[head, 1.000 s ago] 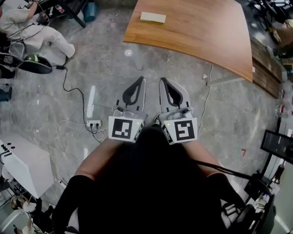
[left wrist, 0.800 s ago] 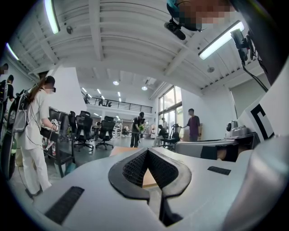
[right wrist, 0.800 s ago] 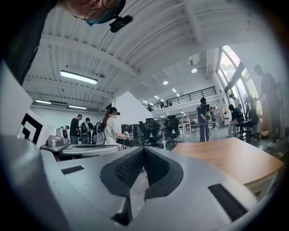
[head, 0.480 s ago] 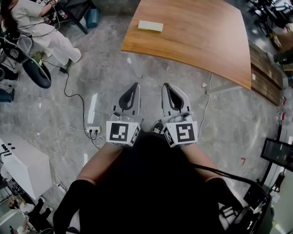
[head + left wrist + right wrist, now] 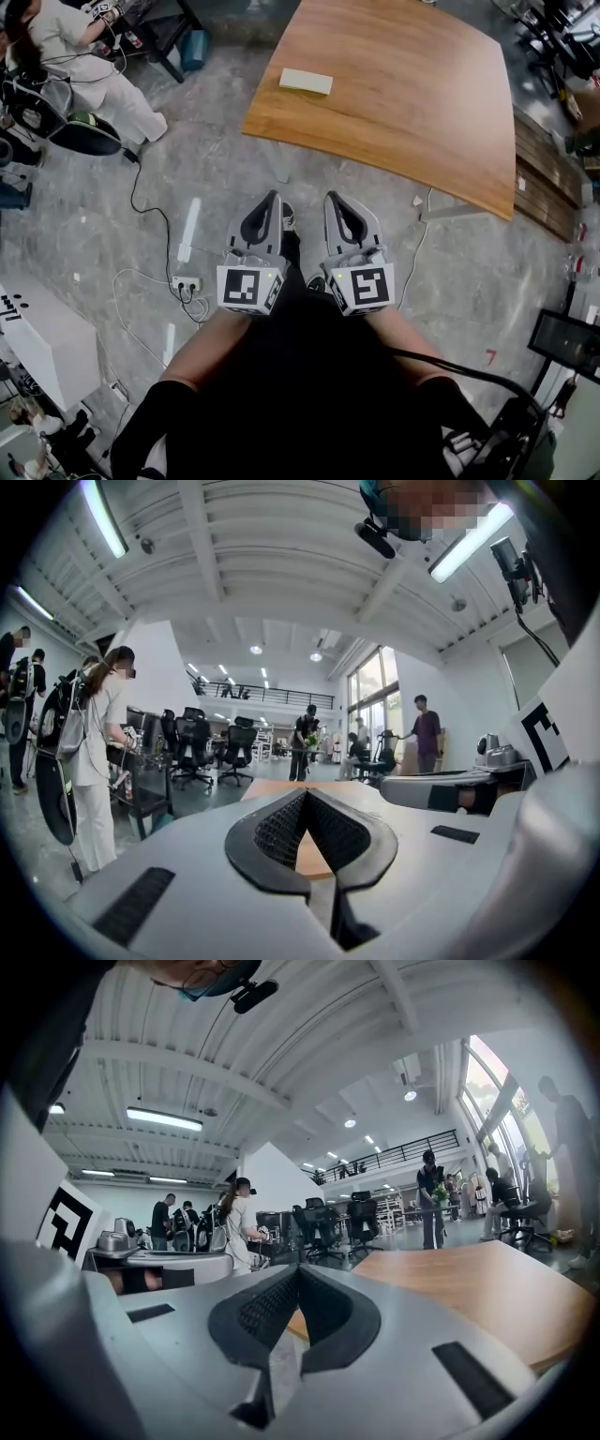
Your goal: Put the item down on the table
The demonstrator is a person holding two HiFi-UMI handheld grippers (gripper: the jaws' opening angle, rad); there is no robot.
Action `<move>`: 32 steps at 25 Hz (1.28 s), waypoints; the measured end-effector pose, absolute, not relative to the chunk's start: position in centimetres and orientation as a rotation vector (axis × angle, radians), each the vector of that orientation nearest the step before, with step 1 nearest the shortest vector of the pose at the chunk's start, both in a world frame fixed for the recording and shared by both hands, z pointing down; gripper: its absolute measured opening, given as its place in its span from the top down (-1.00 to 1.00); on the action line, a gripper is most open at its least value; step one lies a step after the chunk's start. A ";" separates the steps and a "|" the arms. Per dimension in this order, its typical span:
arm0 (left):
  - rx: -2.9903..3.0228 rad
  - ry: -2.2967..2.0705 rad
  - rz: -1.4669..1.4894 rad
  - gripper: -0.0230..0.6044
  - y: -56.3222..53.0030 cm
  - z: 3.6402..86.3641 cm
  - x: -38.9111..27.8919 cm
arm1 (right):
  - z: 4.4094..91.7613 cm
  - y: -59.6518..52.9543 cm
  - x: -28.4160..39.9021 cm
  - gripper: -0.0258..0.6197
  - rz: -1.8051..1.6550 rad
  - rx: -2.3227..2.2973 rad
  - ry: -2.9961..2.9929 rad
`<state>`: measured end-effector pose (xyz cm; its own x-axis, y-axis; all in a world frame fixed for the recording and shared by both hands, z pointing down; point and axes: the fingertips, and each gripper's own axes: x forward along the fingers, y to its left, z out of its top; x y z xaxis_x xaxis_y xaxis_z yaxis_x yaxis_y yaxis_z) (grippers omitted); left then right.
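A wooden table stands ahead of me, with a pale flat block lying near its left corner. My left gripper and right gripper are held side by side over the floor, short of the table's near edge, both pointing level toward it. Both are shut, tips together, with nothing between them. The left gripper view shows its jaws meeting in front of the tabletop. From the right gripper the tabletop stretches off to the right.
A white power strip and cables lie on the grey floor to my left. A person in white sits at the far left by a desk. White furniture is at the lower left, wooden planks and gear at the right.
Both grippers have moved forward toward the table and sunk slightly, staying shut and side by side. The table edge now lies closer to their tips.
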<state>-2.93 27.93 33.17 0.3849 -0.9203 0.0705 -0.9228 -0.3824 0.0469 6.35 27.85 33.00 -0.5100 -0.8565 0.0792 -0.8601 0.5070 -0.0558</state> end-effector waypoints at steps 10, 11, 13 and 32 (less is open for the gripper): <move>2.579 -1.693 0.069 0.92 12.8 34.6 -4.5 | 35.7 13.7 4.2 0.88 0.126 1.499 -2.633; 2.585 -1.683 0.073 0.92 11.1 34.7 -4.8 | 35.9 12.0 3.7 0.88 0.124 1.497 -2.623; 2.584 -1.657 0.083 0.92 7.6 35.0 -5.5 | 36.6 8.5 2.7 0.88 0.112 1.489 -2.612; 2.408 -1.686 0.248 0.92 -9.9 42.2 -10.7 | 55.7 -15.2 -0.5 0.87 -0.155 0.954 -2.129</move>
